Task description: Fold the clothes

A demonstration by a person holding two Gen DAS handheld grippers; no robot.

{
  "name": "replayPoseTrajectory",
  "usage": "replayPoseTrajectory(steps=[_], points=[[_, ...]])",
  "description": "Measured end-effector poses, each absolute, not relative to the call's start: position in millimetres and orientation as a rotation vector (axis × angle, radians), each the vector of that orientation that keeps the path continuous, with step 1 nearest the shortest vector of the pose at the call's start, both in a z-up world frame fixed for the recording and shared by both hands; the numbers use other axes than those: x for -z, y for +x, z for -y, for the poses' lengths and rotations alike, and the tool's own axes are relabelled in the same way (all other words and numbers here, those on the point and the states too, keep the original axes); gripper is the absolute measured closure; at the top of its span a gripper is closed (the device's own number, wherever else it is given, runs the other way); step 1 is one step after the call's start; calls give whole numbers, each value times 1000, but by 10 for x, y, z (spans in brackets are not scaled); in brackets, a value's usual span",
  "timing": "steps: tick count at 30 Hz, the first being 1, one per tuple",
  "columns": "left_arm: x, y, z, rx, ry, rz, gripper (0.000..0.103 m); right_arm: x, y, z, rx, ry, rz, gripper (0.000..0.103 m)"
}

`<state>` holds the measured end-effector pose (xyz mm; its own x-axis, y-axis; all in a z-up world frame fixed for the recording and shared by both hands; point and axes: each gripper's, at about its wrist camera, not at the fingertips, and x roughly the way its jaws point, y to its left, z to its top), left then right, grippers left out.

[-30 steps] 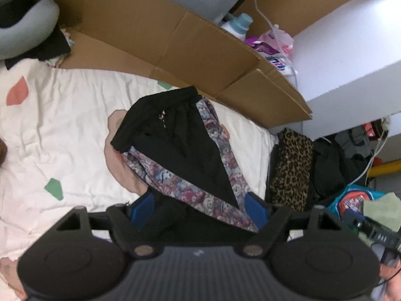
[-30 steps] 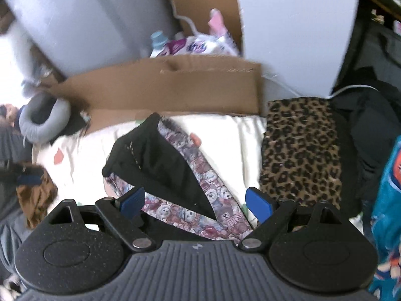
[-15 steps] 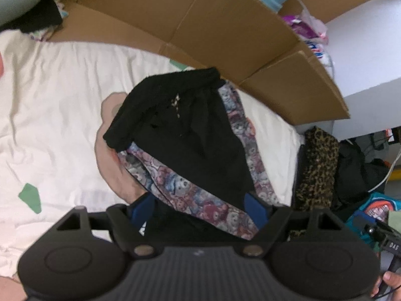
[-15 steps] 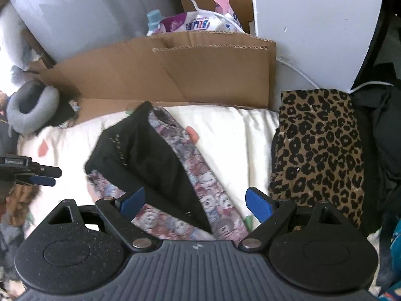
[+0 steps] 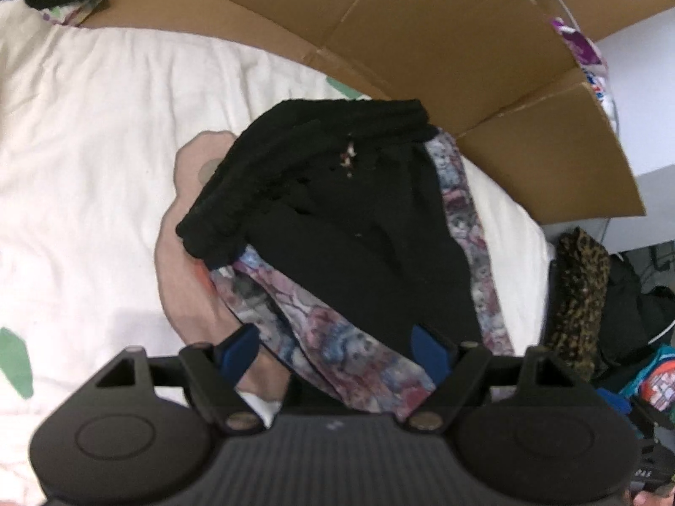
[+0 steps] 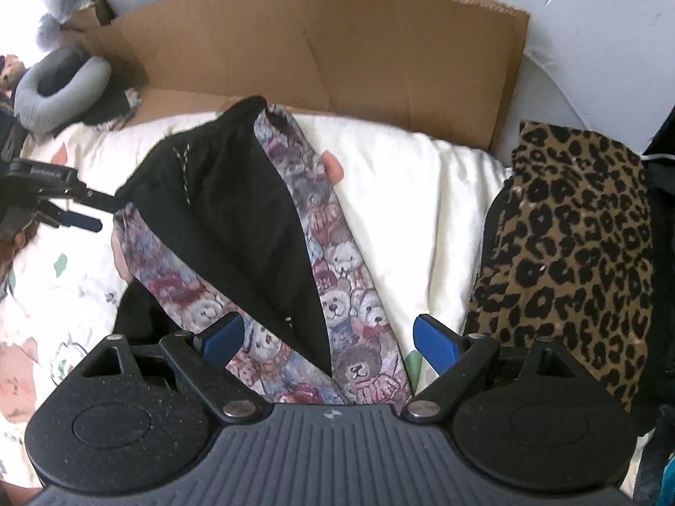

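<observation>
A black garment [image 5: 346, 227] with teddy-bear print side panels lies crumpled on a cream bedsheet [image 5: 84, 135]. In the right wrist view the same garment [image 6: 236, 219] stretches from the cardboard toward the camera. My left gripper [image 5: 333, 350] hangs open just above its near printed edge, with the cloth lying between the blue pads untouched. Over the bear-print strip near the garment's lower end, my right gripper [image 6: 329, 341] is open too. The left gripper [image 6: 80, 211] also shows at the left edge of the right wrist view, beside the garment's waistband.
Flattened cardboard [image 5: 422, 42] stands along the bed's far edge. A leopard-print cloth [image 6: 578, 244] lies folded to the right of the sheet. A grey neck pillow [image 6: 59, 88] sits at the far left. Dark bags and colourful items [image 5: 633, 337] crowd the right side.
Both grippers have come down toward the garment, which now fills more of each view. Their jaws have stayed equally wide.
</observation>
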<state>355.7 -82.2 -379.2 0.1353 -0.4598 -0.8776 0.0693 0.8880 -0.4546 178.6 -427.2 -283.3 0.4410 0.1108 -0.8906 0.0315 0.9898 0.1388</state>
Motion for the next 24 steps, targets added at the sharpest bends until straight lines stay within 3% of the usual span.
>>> replayPoseTrajectory(steps=[24], points=[[4323, 3499, 370, 328, -560, -1280, 22, 3439, 1367, 3829, -224, -15, -1085, 13]])
